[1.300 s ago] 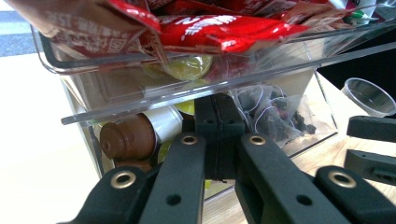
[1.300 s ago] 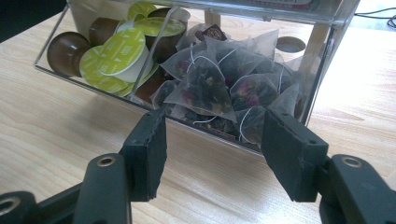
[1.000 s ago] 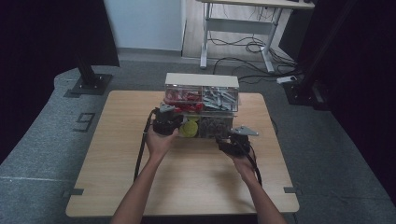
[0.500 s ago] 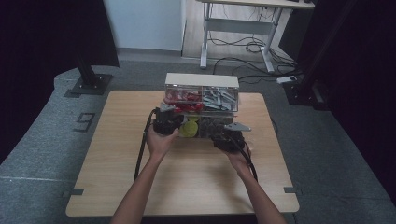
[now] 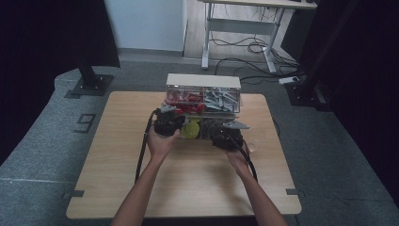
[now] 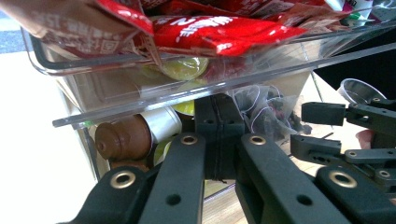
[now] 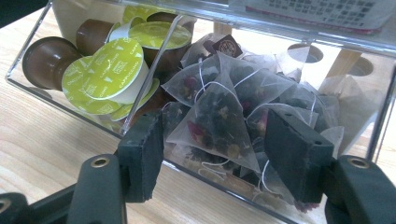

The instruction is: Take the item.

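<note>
Light wood table (image 5: 117, 179), rectangular, standing on grey carpeted floor (image 5: 42, 141). On the table, toward its far edge and about centred, sits a clear two-tier drawer organizer (image 5: 203, 89) with a pale top. Lower drawer (image 7: 60, 100) rests just above the tabletop, pulled out toward the person; it holds coffee capsules (image 7: 109, 70) on one side and pyramid tea bags (image 7: 219, 116) on the other. A small clear cup (image 5: 251, 147) stands on the table right of the organizer.

Grey carpet floor (image 5: 42, 155), white desk (image 5: 244, 28) behind.
</note>
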A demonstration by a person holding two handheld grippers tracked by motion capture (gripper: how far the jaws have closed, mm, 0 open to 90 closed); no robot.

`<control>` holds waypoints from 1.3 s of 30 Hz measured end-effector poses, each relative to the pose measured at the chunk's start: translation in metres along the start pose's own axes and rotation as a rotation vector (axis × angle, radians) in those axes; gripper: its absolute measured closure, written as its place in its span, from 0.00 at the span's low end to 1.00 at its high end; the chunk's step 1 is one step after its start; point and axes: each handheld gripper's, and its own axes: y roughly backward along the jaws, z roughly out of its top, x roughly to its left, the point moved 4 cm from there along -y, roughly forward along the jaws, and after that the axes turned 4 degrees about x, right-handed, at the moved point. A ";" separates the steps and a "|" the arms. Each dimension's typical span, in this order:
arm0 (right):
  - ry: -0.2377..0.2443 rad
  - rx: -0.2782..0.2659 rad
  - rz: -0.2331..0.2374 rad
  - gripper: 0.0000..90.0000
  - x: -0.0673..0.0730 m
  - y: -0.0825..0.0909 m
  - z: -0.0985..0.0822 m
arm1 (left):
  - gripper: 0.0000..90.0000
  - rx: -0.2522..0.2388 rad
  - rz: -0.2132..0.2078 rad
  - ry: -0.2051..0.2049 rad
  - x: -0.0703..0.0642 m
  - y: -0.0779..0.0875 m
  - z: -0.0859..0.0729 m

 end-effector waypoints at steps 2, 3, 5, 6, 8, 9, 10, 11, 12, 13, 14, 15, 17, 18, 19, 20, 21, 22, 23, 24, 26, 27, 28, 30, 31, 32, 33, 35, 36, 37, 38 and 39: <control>0.003 0.003 -0.006 0.41 0.000 -0.002 0.000 | 1.00 0.000 0.000 0.000 0.000 0.000 0.000; 0.001 0.008 -0.006 0.41 0.000 -0.003 0.000 | 1.00 0.001 -0.001 -0.001 0.000 0.000 0.000; 0.001 0.014 -0.005 0.40 0.000 -0.006 -0.001 | 1.00 0.000 -0.001 0.000 0.000 0.000 0.000; -0.001 0.019 -0.004 0.40 0.000 -0.007 -0.002 | 1.00 0.000 0.000 0.000 0.000 0.000 0.000; 0.004 0.019 -0.001 0.40 0.002 -0.010 -0.002 | 1.00 0.000 0.001 -0.003 0.000 0.000 0.000; 0.011 0.018 -0.004 0.39 0.002 -0.011 -0.002 | 1.00 -0.001 0.002 -0.002 0.000 0.000 -0.001; 0.013 0.020 -0.005 0.39 0.003 -0.012 -0.002 | 1.00 -0.001 0.003 -0.002 0.000 0.000 -0.001; 0.012 0.021 -0.007 0.39 0.003 -0.012 -0.002 | 1.00 -0.005 0.003 0.000 0.000 0.000 -0.001; 0.012 0.023 -0.010 0.39 0.003 -0.014 -0.002 | 1.00 -0.005 0.004 0.000 0.000 0.000 -0.001; 0.011 0.026 -0.012 0.39 0.003 -0.015 -0.002 | 1.00 -0.005 0.003 -0.001 0.000 0.000 -0.001; 0.014 0.032 -0.017 0.38 0.003 -0.017 -0.002 | 1.00 -0.005 0.003 0.000 0.000 0.000 -0.001; 0.015 0.035 -0.022 0.38 0.002 -0.018 -0.002 | 1.00 -0.005 0.004 -0.001 0.000 0.000 -0.001; 0.010 0.042 -0.025 0.38 0.002 -0.021 -0.002 | 1.00 -0.006 0.003 -0.001 -0.001 0.000 -0.001; 0.008 0.047 -0.030 0.38 0.001 -0.023 -0.002 | 1.00 -0.005 0.003 -0.001 -0.001 0.000 -0.001; 0.009 0.050 -0.031 0.38 0.001 -0.023 -0.002 | 1.00 -0.006 0.002 -0.001 0.000 0.000 -0.001; 0.014 0.054 -0.039 0.38 0.002 -0.025 -0.001 | 1.00 -0.007 0.002 -0.002 0.000 0.000 -0.001; 0.018 0.057 -0.047 0.38 0.001 -0.025 -0.001 | 1.00 -0.007 0.003 -0.002 0.000 0.000 -0.001; 0.022 0.057 -0.052 0.38 0.001 -0.026 -0.001 | 1.00 -0.008 0.003 -0.001 -0.001 0.000 -0.001; 0.015 0.066 -0.058 0.39 0.000 -0.028 -0.001 | 1.00 -0.008 0.003 -0.001 -0.001 0.000 -0.001; 0.014 0.070 -0.064 0.40 -0.001 -0.028 -0.001 | 1.00 -0.009 0.002 0.000 -0.001 0.000 -0.001; 0.017 0.073 -0.069 0.43 0.000 -0.028 -0.001 | 1.00 -0.008 0.001 -0.001 -0.001 0.000 -0.001; 0.019 0.076 -0.073 0.45 0.000 -0.029 -0.001 | 1.00 -0.008 0.001 -0.001 -0.001 0.000 -0.001; 0.016 0.080 -0.082 0.48 -0.001 -0.029 -0.002 | 1.00 -0.008 0.001 -0.003 -0.001 0.000 -0.001; 0.002 0.084 -0.072 0.54 -0.003 -0.030 -0.004 | 1.00 -0.008 0.001 -0.002 -0.001 0.000 -0.001; -0.001 0.083 -0.071 0.56 -0.004 -0.031 -0.004 | 1.00 -0.007 0.001 -0.001 -0.001 0.000 -0.001; -0.001 0.083 -0.064 0.58 -0.005 -0.031 -0.004 | 1.00 -0.007 0.001 -0.001 -0.001 0.000 -0.001; -0.003 0.083 -0.061 0.60 -0.005 -0.031 -0.004 | 1.00 -0.007 0.001 -0.001 -0.001 -0.001 -0.001; -0.002 0.083 -0.050 0.64 -0.006 -0.030 -0.004 | 1.00 -0.008 0.001 -0.001 -0.001 -0.001 -0.001; -0.004 0.081 -0.045 0.66 -0.007 -0.030 -0.004 | 1.00 -0.009 0.001 -0.001 -0.001 -0.001 -0.001; -0.002 0.080 -0.040 0.68 -0.007 -0.030 -0.004 | 1.00 -0.010 0.000 0.000 -0.001 -0.001 -0.001; -0.003 0.080 -0.032 0.69 -0.007 -0.029 -0.004 | 1.00 -0.010 0.000 0.000 -0.001 -0.001 -0.001; -0.003 0.079 -0.027 0.70 -0.007 -0.030 -0.004 | 1.00 -0.012 0.001 0.001 -0.001 -0.001 -0.001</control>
